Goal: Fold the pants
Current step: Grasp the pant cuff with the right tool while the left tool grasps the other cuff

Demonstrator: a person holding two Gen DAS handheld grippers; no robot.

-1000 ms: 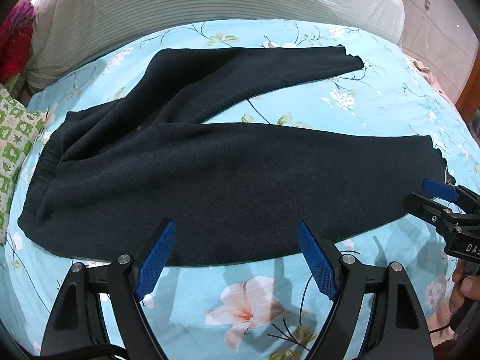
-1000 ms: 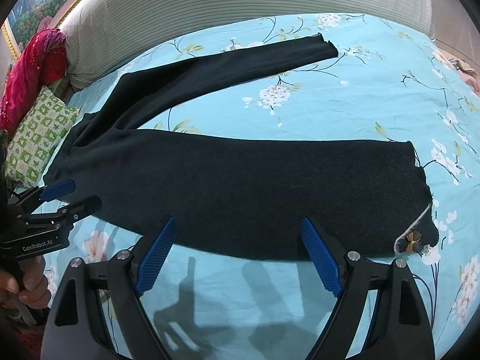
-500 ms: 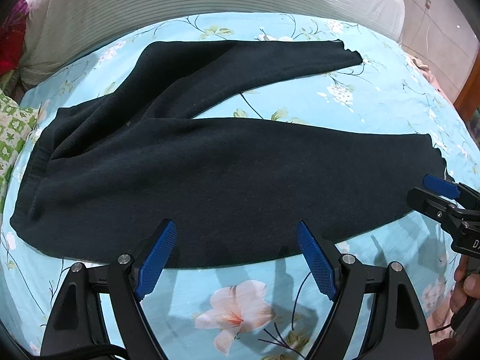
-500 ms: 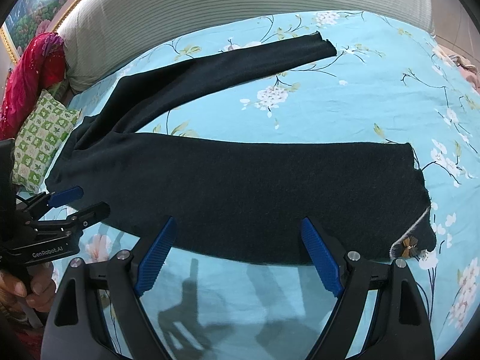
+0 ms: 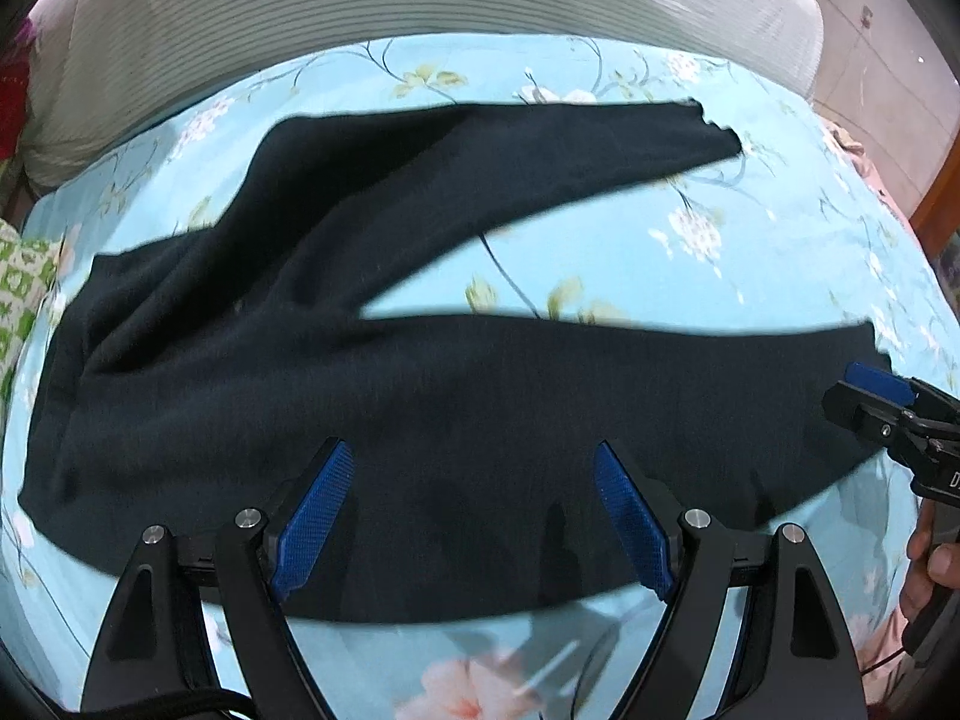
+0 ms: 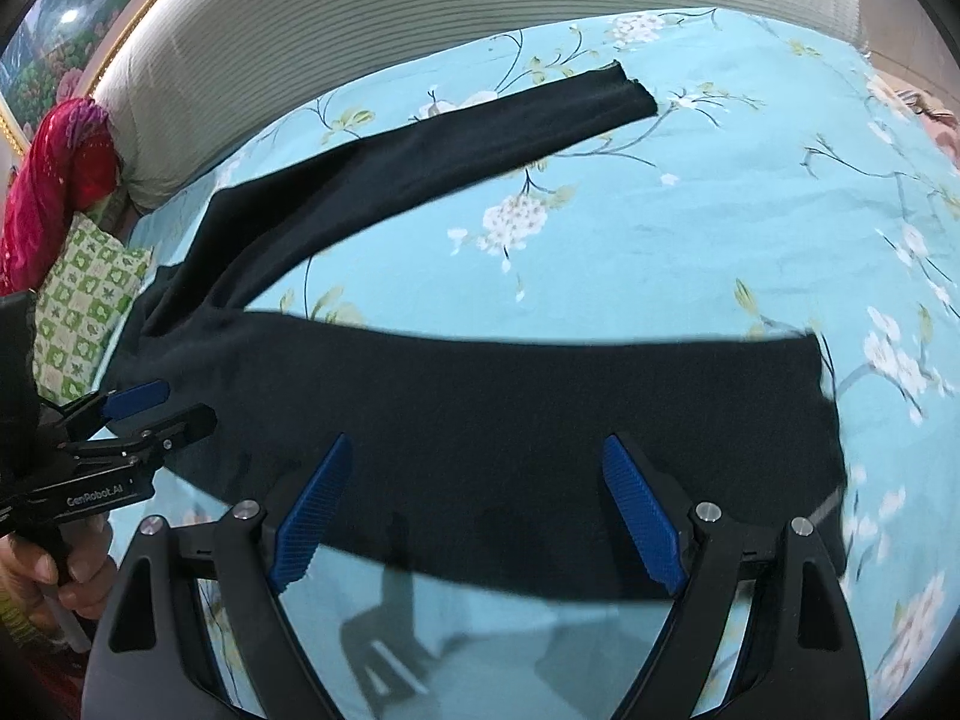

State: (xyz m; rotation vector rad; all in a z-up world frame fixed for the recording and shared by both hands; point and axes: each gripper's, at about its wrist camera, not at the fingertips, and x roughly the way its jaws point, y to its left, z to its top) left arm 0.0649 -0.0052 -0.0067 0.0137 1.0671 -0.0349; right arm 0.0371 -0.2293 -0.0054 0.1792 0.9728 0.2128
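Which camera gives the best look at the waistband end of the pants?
The left wrist view. It shows the whole waistband edge of the pants lying on the bed sheet. In the right wrist view that end sits at the far left, partly hidden behind the left gripper.

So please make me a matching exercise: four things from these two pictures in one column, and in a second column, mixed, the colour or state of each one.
Column 1
1. pants
2. bedsheet
3. cushion
4. left hand-held gripper

Column 2
A. green and white pattern
B. open, holding nothing
C. dark, spread flat with the legs apart
D. light blue with flowers

Pairs: 1-C, 2-D, 3-A, 4-B
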